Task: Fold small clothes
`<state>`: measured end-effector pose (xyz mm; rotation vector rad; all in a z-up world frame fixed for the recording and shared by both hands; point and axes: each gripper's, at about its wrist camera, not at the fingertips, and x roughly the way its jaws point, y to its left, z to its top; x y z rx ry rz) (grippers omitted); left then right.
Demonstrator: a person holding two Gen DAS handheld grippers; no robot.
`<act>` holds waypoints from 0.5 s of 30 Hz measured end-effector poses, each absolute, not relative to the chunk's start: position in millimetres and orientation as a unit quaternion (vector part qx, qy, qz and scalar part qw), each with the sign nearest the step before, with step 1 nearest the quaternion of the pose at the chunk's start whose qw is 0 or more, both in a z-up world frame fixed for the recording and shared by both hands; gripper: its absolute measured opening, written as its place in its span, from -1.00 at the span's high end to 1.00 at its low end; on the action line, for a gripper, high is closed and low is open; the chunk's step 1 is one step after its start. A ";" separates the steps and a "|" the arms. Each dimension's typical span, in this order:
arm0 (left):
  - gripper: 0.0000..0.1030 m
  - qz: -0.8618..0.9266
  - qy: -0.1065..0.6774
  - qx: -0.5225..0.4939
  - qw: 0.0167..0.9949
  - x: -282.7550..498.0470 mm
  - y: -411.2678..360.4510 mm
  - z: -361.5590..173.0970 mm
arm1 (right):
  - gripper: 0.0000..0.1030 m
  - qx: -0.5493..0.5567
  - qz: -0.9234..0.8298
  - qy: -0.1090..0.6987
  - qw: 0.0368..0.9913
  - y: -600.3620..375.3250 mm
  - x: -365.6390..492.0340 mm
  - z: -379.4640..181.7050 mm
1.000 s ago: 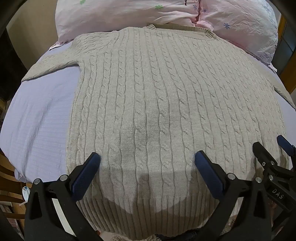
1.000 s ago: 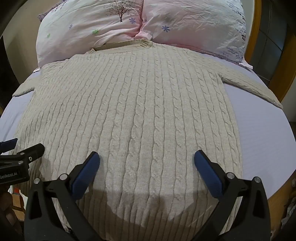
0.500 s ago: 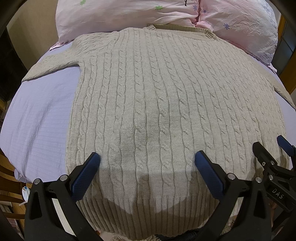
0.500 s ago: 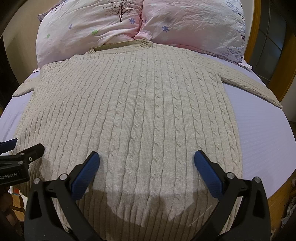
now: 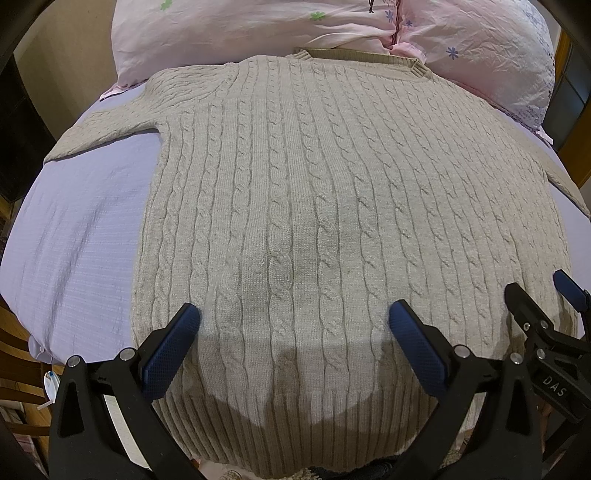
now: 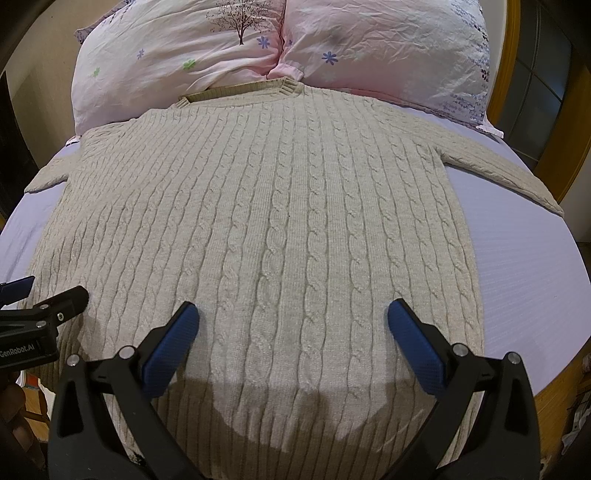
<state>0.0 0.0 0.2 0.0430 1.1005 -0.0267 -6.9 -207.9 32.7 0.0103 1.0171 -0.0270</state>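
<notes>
- Beige cable-knit wool fills the left wrist view: the sweater (image 5: 314, 206) lies flat and spread out on the bed, its ribbed collar (image 5: 362, 61) at the top of the frame, its ribbed hem at the bottom, one sleeve reaching to the upper left.
- The left gripper (image 5: 293, 325) hangs over the hem end, its blue-padded fingers (image 5: 168, 354) spread wide apart and holding nothing.
- At the lower right edge the right gripper (image 5: 554, 306) shows from the side; white letters "DAS" can be read on its black body.
- A lilac bedsheet (image 5: 81, 236) covers the mattress at the left, two pink flowered pillows (image 5: 258, 33) lie across the top, and wooden slats show at the lower left edge.
- In the right wrist view the same sweater (image 6: 280, 221) fills the middle, collar (image 6: 251, 90) at the top against the pillows (image 6: 388, 48), one of which bears a printed tree.
- The right gripper (image 6: 293, 325) is likewise released, its fingers (image 6: 417, 350) wide apart above the knit near the hem.
- The left gripper (image 6: 48, 299) enters at the left edge; its body reads "GenRobot.AI".
- The bedsheet (image 6: 524, 266) lies bare at the right, with a wooden frame and dark glass panes beyond it at the upper right.
</notes>
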 end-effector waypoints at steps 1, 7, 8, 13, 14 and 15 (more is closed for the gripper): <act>-0.97 -0.013 0.523 0.020 0.852 0.1 0.0 0.2 | -0.97 0.005 -0.013 0.487 0.873 -208.6 -7.4 31.8; -0.97 -0.013 0.523 0.021 0.852 0.0 0.0 0.2 | -0.97 0.005 -0.013 0.488 0.873 -209.4 -7.3 32.0; -0.97 -0.013 0.522 0.020 0.852 -0.1 0.0 0.2 | -0.97 0.005 -0.013 0.488 0.873 -209.4 -7.2 32.0; -0.97 -0.013 0.522 0.020 0.852 0.0 0.0 0.2 | -0.97 0.005 -0.013 0.488 0.873 -209.4 -6.9 32.0; -0.97 -0.013 0.522 0.021 0.853 -0.1 0.0 0.2 | -0.97 0.005 -0.013 0.488 0.873 -209.3 -6.7 32.0; -0.97 -0.013 0.522 0.020 0.853 0.0 0.0 0.2 | -0.97 0.005 -0.013 0.488 0.873 -209.2 -6.6 32.0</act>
